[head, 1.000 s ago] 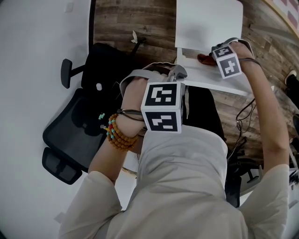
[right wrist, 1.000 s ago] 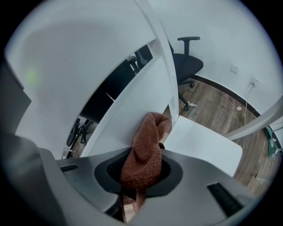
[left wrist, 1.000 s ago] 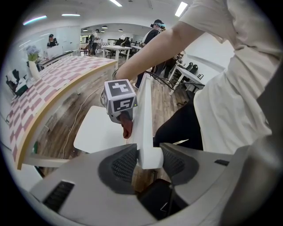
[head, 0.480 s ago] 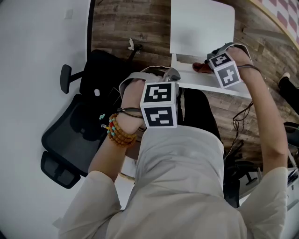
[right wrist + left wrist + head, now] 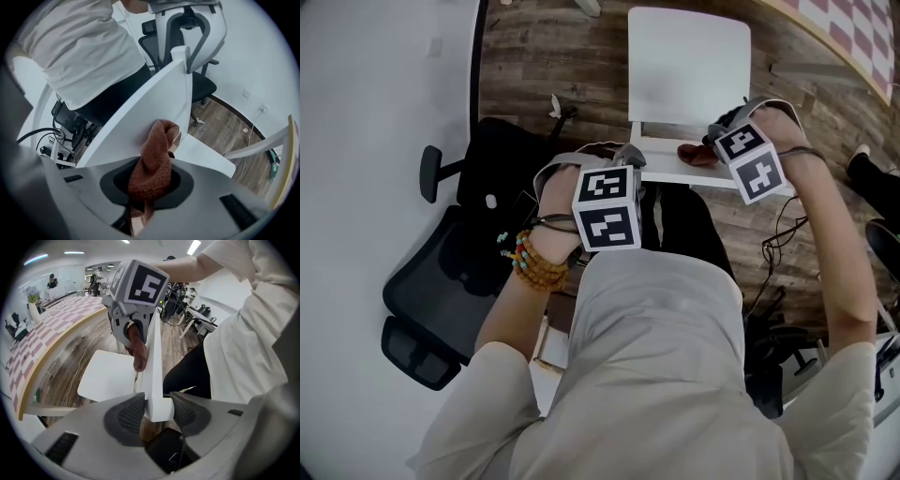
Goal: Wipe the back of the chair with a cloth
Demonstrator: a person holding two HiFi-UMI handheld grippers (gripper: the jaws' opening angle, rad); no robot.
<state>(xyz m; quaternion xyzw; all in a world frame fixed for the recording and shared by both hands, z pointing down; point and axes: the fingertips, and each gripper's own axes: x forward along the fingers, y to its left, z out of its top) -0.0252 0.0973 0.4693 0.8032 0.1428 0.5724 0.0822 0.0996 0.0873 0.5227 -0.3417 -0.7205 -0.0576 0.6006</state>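
The white chair (image 5: 689,66) stands in front of me, its back (image 5: 684,174) seen edge-on from the head view. My left gripper (image 5: 630,156) is shut on the top edge of the chair back (image 5: 154,357), both pads (image 5: 127,414) pressing it. My right gripper (image 5: 712,141) is shut on a brown cloth (image 5: 694,155). In the right gripper view the cloth (image 5: 154,161) bunches between the jaws (image 5: 152,183) and lies against the chair back (image 5: 140,117) near its upper edge. The left gripper view shows the right gripper (image 5: 133,331) with the cloth (image 5: 138,352) on the back's far side.
A black office chair (image 5: 441,281) stands to the left beside a white wall (image 5: 375,94). Behind the person is a white-framed office chair (image 5: 197,28). Cables (image 5: 778,244) lie on the wooden floor (image 5: 553,56) at the right, by a power strip (image 5: 47,151).
My right gripper has risen with the cloth along the chair back. The left gripper has kept its hold on the top edge.
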